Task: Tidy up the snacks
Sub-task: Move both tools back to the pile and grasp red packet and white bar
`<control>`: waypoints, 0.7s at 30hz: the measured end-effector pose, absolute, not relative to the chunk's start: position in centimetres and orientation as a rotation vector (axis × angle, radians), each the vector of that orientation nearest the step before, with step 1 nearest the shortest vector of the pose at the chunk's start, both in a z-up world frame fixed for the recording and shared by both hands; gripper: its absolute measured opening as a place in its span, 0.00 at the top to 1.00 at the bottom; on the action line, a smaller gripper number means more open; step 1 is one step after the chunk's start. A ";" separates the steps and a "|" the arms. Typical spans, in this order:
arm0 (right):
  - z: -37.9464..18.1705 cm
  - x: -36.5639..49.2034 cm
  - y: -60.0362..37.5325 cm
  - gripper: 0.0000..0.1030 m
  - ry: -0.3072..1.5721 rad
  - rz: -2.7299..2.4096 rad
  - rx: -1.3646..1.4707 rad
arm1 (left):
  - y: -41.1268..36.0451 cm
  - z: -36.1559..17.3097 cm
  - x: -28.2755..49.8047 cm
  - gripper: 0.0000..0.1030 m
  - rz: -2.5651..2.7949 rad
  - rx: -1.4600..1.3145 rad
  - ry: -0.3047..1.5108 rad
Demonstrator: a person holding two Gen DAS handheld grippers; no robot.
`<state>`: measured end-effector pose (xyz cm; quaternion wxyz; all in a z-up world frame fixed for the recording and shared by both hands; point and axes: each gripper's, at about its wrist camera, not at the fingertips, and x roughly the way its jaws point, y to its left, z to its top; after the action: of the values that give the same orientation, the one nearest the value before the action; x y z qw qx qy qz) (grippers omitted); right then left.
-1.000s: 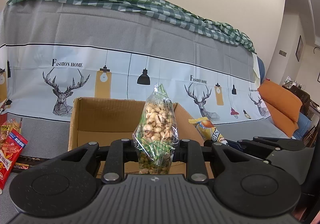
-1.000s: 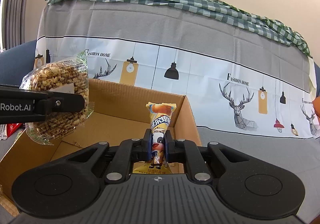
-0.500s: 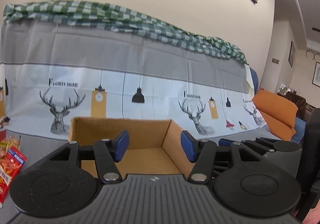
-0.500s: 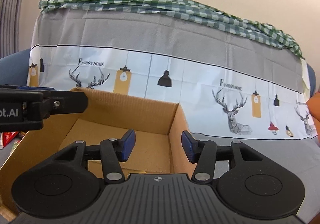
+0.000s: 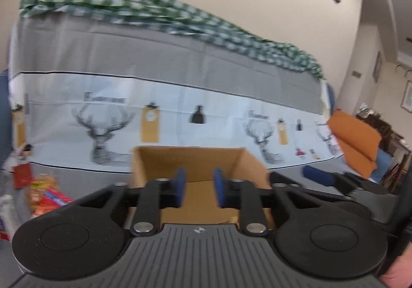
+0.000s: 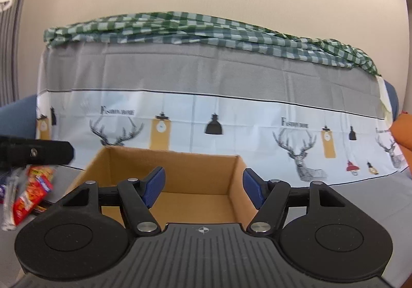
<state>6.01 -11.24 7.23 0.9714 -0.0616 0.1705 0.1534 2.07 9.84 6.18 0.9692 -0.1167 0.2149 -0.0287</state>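
An open cardboard box (image 5: 190,159) (image 6: 180,167) stands on the grey cloth in front of both grippers. My left gripper (image 5: 198,186) is open and empty, held before the box's near side. My right gripper (image 6: 203,186) is wide open and empty, also in front of the box. Red and orange snack packets (image 5: 43,196) (image 6: 32,191) lie on the cloth to the left of the box. The snacks inside the box are hidden behind its near wall and the grippers. The left gripper's finger (image 6: 36,153) shows at the left edge of the right wrist view.
A sofa draped with a grey and white deer-print cloth (image 6: 206,113) rises behind the box, with a green checked cloth (image 6: 206,28) on top. An orange cushion (image 5: 355,141) lies at the right. The right gripper's body (image 5: 334,180) sits right of the box.
Both grippers let go of their snacks, the peanut bag and the yellow packet, over the box, then opened and drew back. The left view has swung to the left and is blurred.
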 end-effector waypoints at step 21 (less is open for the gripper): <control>4.7 0.8 3.3 0.71 0.463 0.644 -0.150 | 27.8 -3.0 1.9 0.83 0.232 -0.371 0.703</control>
<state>0.75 3.32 4.69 0.9196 -0.0728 0.2252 0.3134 1.95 27.77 -3.03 0.9154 -0.1803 0.3417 0.1130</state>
